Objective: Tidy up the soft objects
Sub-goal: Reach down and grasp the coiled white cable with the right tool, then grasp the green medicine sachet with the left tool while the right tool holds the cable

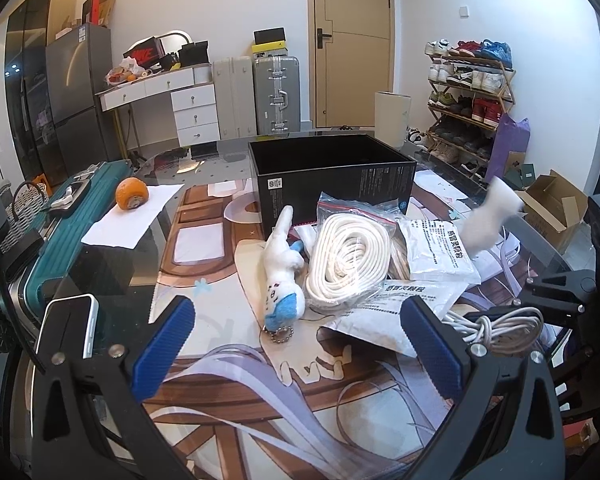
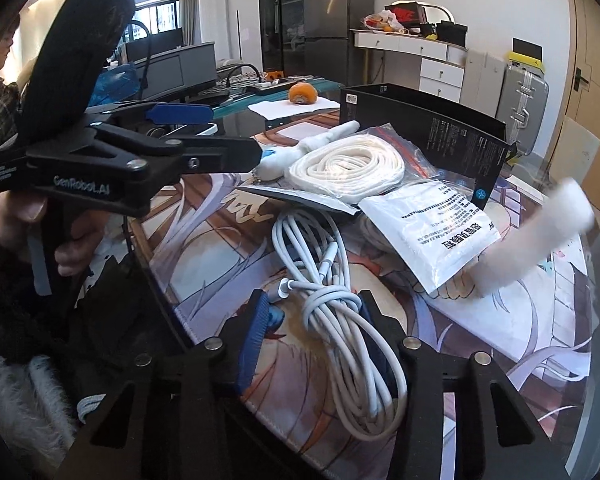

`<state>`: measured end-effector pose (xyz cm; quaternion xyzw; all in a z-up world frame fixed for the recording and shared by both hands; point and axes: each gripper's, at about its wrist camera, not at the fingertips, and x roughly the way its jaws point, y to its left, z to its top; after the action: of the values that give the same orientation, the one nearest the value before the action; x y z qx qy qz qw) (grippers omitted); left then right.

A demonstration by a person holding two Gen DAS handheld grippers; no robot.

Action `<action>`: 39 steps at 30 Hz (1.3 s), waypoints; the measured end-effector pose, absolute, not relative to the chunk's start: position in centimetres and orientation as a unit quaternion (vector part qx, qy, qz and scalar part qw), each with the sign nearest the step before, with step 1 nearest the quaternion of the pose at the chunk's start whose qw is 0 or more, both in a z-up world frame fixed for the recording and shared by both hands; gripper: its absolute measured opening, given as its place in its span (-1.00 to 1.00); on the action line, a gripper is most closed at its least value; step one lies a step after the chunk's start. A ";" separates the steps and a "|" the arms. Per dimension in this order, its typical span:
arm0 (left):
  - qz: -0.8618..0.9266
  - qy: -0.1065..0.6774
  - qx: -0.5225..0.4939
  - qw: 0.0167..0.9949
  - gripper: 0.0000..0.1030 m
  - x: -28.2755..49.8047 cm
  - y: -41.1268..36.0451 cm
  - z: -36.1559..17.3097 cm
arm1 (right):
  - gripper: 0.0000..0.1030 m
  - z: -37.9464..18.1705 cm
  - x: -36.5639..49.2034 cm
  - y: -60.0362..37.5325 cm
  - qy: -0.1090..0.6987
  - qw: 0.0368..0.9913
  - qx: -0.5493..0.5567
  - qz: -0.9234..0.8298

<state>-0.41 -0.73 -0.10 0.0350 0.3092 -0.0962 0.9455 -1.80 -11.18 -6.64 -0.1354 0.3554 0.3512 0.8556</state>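
- While both handheld grippers hover over a table (image 1: 112,264) covered by a printed mat, a pile of soft things sits at frame centre, probably gathered there so it can be sorted into the black box (image 1: 332,176) open-topped at upper centre of the left wrist view.
- The bagged white rope coil (image 1: 350,256) lies at centre in that view, leaning on the box front, with white printed packets (image 1: 440,254) to its right.
- A small plush toy (image 1: 282,272) with a blue end lies just left of the rope, stretched toward the box.
- A blurred white soft piece (image 2: 540,236) shows at the right edge of the right wrist view; what carries it cannot be told.
- The white cable bundle (image 2: 332,300) lies at lower centre of the right wrist view, its knotted middle between the jaws.
- The right gripper (image 2: 316,320) has its jaws drawn narrow around that bundle, the blue pads (image 2: 254,340) seemingly pressing its sides; I judge this a grip taken to lift the cable.
- The left gripper (image 1: 300,344) stands wide apart at the bottom of its view, holding nothing, with the plush toy just beyond its tips.
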 end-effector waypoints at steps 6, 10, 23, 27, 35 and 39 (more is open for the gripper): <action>-0.093 0.309 0.034 0.946 1.00 -0.3 -0.5 -0.1 | -0.48 -6.2 -2.5 -11.8 0.346 0.858 -0.126 0.357; -0.090 0.308 0.032 0.946 1.00 -0.2 -0.3 0.0 | -0.48 -5.5 -2.9 -12.8 0.336 0.865 -0.121 0.354; -0.146 0.333 0.063 0.929 1.00 -0.3 -2.6 -1.4 | -0.48 -3.4 -4.1 -17.8 0.314 0.893 -0.086 0.311; -0.154 0.332 0.070 0.928 1.00 -0.4 -3.1 -1.4 | -0.48 -3.0 -4.4 -18.3 0.305 0.896 -0.080 0.314; -0.181 0.373 0.056 0.908 1.00 0.5 -3.8 -2.7 | -0.48 -1.6 -4.7 -18.8 0.278 0.909 -0.067 0.304; -0.183 0.397 0.060 0.897 1.00 0.8 -5.2 -3.7 | -0.48 -1.5 -4.8 -18.9 0.275 0.912 -0.063 0.299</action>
<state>0.84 -5.15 -3.74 0.0596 0.3972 -0.1828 0.8973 -4.76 -18.91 -1.51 -0.0632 0.2749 0.2986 0.9117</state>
